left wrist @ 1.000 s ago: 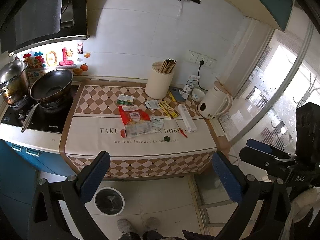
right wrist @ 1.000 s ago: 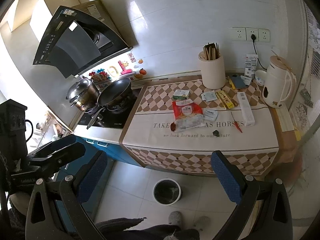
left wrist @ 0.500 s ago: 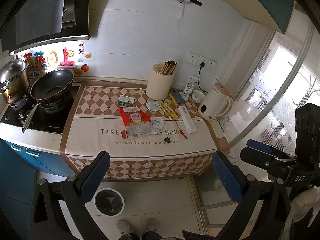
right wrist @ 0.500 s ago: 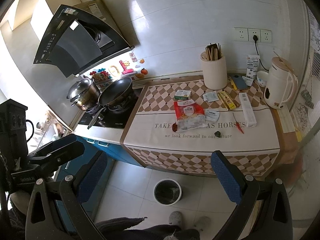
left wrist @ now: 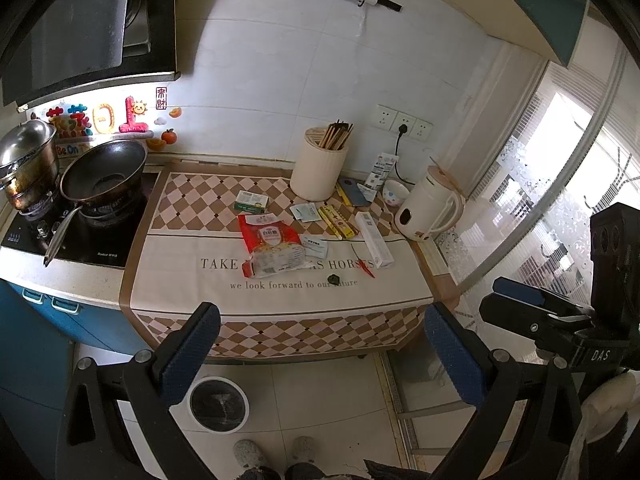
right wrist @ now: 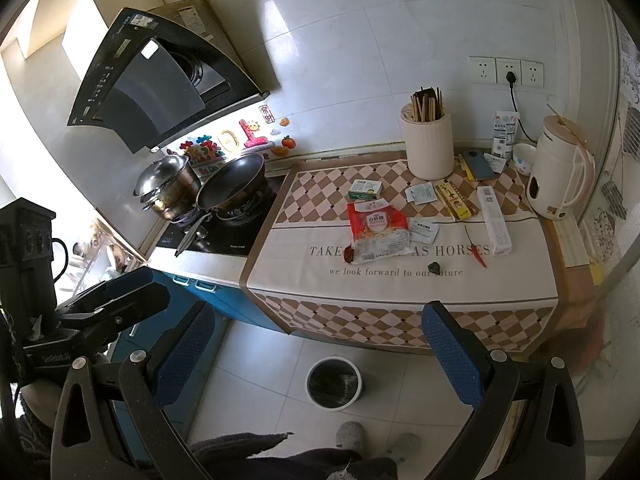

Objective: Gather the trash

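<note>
Trash lies on the counter's checked cloth (left wrist: 192,276): a red and white snack bag (left wrist: 272,246), a small green box (left wrist: 251,201), white sachets (left wrist: 305,212), a yellow packet (left wrist: 337,222), a long white box (left wrist: 374,239), a red chilli (left wrist: 365,269) and a dark scrap (left wrist: 333,279). The bag also shows in the right wrist view (right wrist: 378,236). A round white trash bin (left wrist: 218,404) stands on the floor below the counter; it also shows in the right wrist view (right wrist: 334,383). My left gripper (left wrist: 320,354) and right gripper (right wrist: 316,354) are both open, empty, and held well back from the counter.
A white kettle (left wrist: 430,210) stands at the counter's right end. A chopstick holder (left wrist: 319,170) stands at the back. A wok (left wrist: 102,176) and steel pot (left wrist: 26,160) sit on the hob at left. Blue cabinets (left wrist: 44,320) are below.
Both views have shifted only slightly; the counter sits a touch lower in the frames. Nothing was picked up and both grippers stay open.
</note>
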`<state>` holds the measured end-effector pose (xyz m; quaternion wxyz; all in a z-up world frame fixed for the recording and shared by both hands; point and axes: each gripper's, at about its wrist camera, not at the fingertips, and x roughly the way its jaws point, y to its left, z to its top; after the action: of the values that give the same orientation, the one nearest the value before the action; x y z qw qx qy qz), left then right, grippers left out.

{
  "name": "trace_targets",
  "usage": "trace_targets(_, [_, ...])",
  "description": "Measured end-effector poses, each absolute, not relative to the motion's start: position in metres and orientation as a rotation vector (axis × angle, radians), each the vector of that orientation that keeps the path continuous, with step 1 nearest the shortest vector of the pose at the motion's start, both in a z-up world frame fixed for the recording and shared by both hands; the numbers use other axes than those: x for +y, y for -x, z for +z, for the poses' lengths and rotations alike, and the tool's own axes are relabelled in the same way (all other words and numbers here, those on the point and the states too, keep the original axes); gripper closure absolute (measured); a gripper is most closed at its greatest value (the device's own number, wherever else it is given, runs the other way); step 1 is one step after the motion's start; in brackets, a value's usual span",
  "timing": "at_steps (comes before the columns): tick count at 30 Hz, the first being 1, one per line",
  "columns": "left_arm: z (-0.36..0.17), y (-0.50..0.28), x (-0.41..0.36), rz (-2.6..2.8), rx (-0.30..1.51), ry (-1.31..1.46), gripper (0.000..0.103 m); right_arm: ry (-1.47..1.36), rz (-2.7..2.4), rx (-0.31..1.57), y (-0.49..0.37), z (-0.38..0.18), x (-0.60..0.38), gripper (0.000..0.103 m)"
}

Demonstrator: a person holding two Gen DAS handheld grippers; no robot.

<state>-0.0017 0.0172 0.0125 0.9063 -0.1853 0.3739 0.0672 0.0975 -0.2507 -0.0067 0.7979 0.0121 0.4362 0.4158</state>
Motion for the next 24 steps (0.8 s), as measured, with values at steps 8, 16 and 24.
trace_targets(8, [0.0125,0.002,0.0174,0.139,0.771,0.382,0.0,-0.026,0.892,0.935,-0.0971,-0.0058,-0.2491,0.0])
trace_targets(16, [0.012,0.0026,0.0178,0.137,0.771,0.382,0.0,-0.021,0.893,0.937,-0.0963,-0.0046,-0.2461,0.0])
trace_targets(24, [0.0124,0.002,0.0194,0.133,0.771,0.383,0.0,-0.021,0.891,0.938,-0.0955,-0.0053,-0.2442,0.0])
